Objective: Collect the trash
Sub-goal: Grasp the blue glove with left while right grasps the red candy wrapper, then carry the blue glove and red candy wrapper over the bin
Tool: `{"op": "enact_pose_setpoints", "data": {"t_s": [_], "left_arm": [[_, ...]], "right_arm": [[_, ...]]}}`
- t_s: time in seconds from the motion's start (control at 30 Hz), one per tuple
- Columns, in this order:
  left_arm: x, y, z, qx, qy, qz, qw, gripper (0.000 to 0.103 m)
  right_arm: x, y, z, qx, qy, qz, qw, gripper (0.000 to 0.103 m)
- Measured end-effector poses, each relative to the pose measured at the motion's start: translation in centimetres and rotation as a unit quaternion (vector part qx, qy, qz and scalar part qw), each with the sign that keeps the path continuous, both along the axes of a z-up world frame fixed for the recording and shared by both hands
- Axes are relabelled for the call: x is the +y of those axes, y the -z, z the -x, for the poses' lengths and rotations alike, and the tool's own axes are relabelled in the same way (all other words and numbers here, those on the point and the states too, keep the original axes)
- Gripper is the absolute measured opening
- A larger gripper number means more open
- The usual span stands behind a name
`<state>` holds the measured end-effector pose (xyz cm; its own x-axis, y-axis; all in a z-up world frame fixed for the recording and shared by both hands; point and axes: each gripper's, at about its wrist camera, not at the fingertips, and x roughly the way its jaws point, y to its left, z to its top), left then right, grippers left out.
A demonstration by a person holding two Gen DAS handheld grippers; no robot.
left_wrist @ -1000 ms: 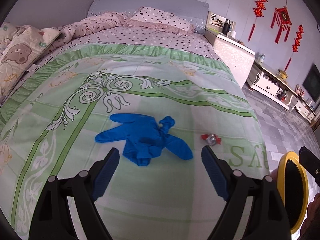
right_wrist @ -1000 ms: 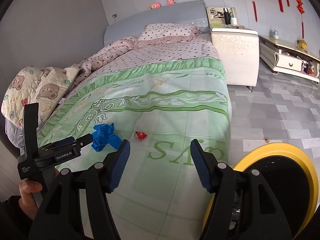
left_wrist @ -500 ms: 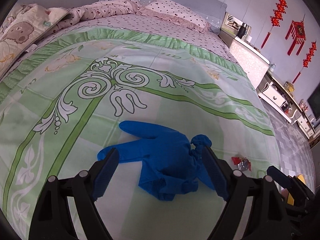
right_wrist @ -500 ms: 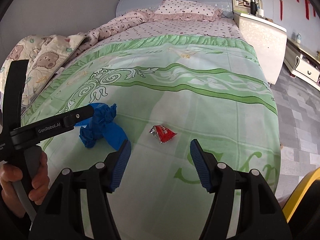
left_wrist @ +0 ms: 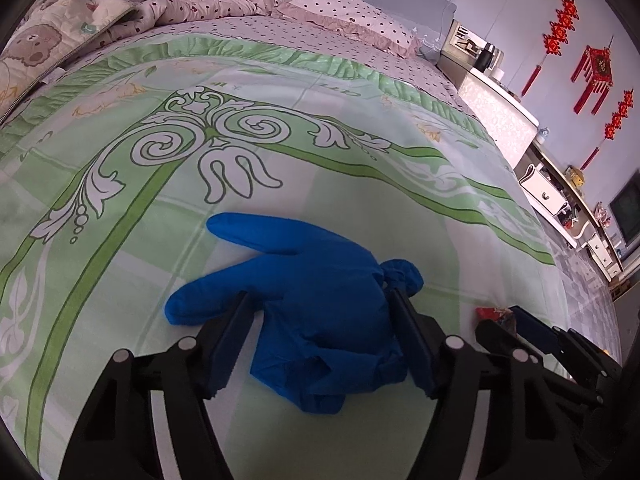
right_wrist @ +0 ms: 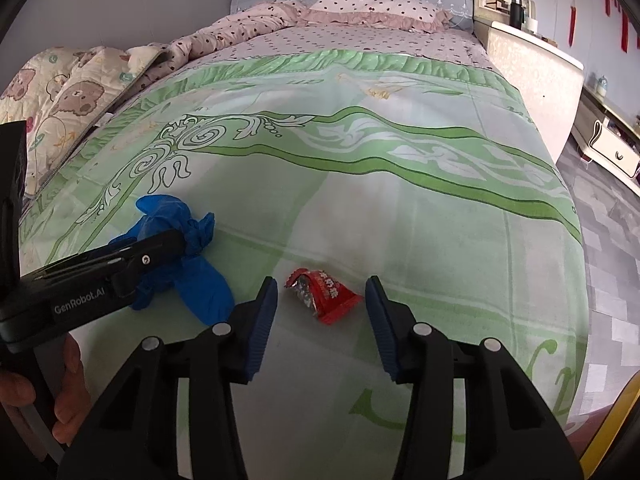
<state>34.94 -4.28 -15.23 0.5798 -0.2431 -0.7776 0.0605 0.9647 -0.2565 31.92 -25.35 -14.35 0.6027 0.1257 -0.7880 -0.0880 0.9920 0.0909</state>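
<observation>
Gloves and wrapper bracketed on the bedspread

Gloves first: the crumpled blue gloves [left_wrist: 320, 300] lie low centre in my left view, between the left gripper [left_wrist: 320, 312] jaws, which are closing and touching the limp rubber. I'd pinch the bunched middle. In the right view, the red wrapper [right_wrist: 322, 294] sits low centre between the closing right gripper [right_wrist: 322, 300] jaws, untouched; light, crinkly, slippery. The yellow bin rim [right_wrist: 616, 420] is cut off at lower right.
</observation>
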Motion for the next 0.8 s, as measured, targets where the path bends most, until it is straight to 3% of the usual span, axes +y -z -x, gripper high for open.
{"op": "enact_pose_setpoints", "data": {"t_s": [0.13, 0.27, 0.47, 0.8], "left_arm": [[-0.3, 0.1, 0.3, -0.008, 0.002, -0.008, 0.9999, 0.044], [-1.1, -0.2, 0.6, -0.022, 0.011, -0.023, 0.9994, 0.028], [-1.2, -0.6, 0.7, -0.026, 0.011, -0.017, 0.9995, 0.019], [-0.6, -3.2, 3.0, -0.040, 0.019, 0.003, 0.9990, 0.017]], "right_arm": [[-0.1, 0.3, -0.2, -0.002, 0.009, 0.004, 1.000, 0.027], [-0.7, 0.2, -0.1, -0.006, 0.020, -0.005, 1.000, 0.021], [-1.4, -0.6, 0.3, -0.016, 0.029, -0.014, 0.999, 0.015], [-2.6, -4.7, 3.5, -0.040, 0.031, -0.040, 0.998, 0.014]]}}
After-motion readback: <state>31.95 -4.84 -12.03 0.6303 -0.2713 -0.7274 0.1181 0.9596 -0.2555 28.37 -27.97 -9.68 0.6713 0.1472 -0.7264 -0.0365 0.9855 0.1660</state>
